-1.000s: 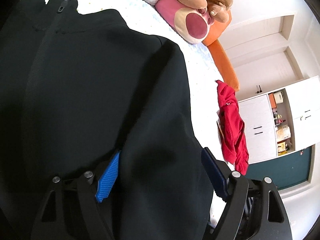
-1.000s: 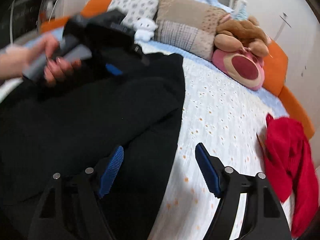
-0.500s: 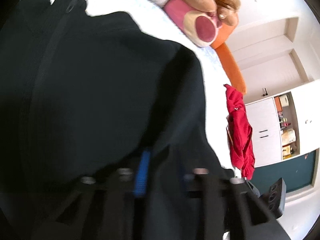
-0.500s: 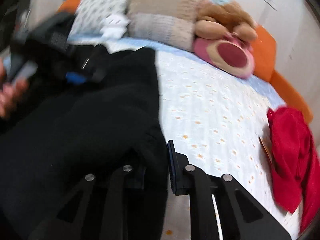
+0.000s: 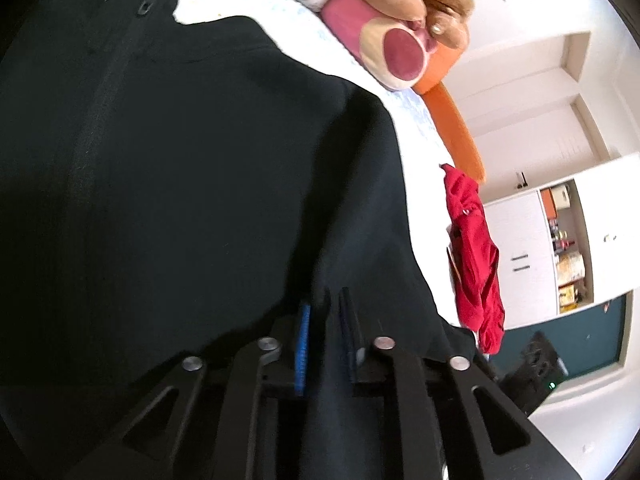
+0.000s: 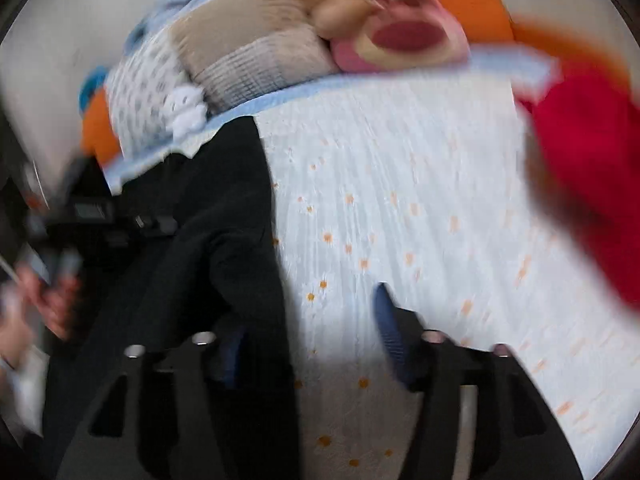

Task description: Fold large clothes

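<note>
A black zip-up jacket (image 5: 180,160) lies spread on the bed, its zipper pull (image 5: 142,6) at the far end. My left gripper (image 5: 325,304) pinches a fold of this jacket between its blue pads; the jaws are narrow and opening slightly. In the blurred right wrist view the jacket (image 6: 232,220) fills the left side, its edge running along the left finger. My right gripper (image 6: 308,316) is opening, its jaws wide over the jacket's edge and the sheet, gripping nothing. The left gripper (image 6: 92,216) and the hand (image 6: 48,300) holding it show at far left.
The bed has a white sheet (image 6: 400,200) with orange dots. A red garment (image 5: 476,248) lies at its right side. A pink and brown plush toy (image 5: 400,52) and pillows (image 6: 248,64) sit at the head. White cabinets (image 5: 560,248) stand beyond the bed.
The left jaws went from wide open to pinched on a jacket fold. The right jaws closed on the jacket's edge, then spread wide again, while that gripper rolled and shifted sideways.
</note>
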### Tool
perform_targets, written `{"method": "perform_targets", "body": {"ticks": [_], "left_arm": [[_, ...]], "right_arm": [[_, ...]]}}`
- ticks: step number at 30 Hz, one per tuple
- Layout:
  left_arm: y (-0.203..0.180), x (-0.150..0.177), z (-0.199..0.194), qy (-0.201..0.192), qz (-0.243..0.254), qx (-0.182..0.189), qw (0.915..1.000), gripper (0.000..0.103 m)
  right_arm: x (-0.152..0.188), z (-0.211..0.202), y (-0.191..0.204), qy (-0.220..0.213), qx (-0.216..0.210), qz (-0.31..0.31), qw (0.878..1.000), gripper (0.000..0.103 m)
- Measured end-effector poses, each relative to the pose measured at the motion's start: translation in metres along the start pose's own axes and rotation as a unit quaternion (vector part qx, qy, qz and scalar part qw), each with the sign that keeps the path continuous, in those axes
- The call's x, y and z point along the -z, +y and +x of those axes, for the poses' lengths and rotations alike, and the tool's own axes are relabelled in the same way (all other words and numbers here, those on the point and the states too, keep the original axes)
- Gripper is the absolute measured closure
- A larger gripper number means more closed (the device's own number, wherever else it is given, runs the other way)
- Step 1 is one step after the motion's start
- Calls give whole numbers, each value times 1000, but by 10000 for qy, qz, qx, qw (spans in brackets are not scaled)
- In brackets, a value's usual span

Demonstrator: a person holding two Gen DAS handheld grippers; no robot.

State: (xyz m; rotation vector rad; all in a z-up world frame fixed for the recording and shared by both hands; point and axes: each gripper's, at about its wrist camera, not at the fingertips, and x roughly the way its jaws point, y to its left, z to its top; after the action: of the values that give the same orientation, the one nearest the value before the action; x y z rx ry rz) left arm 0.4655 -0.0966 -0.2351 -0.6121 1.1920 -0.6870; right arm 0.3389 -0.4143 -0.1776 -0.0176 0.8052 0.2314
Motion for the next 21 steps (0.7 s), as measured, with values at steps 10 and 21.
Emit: {"method": "perform_targets", "body": {"ticks": [10, 21], "left_arm": [[-13, 0, 2, -42, 76, 208, 9997, 78], [1, 2, 17, -79, 128, -103, 9998, 89]], "right_arm": [[-33, 3, 37, -260, 287, -927, 9949, 75], [2, 17, 1, 136, 606, -629, 9961, 81]]}}
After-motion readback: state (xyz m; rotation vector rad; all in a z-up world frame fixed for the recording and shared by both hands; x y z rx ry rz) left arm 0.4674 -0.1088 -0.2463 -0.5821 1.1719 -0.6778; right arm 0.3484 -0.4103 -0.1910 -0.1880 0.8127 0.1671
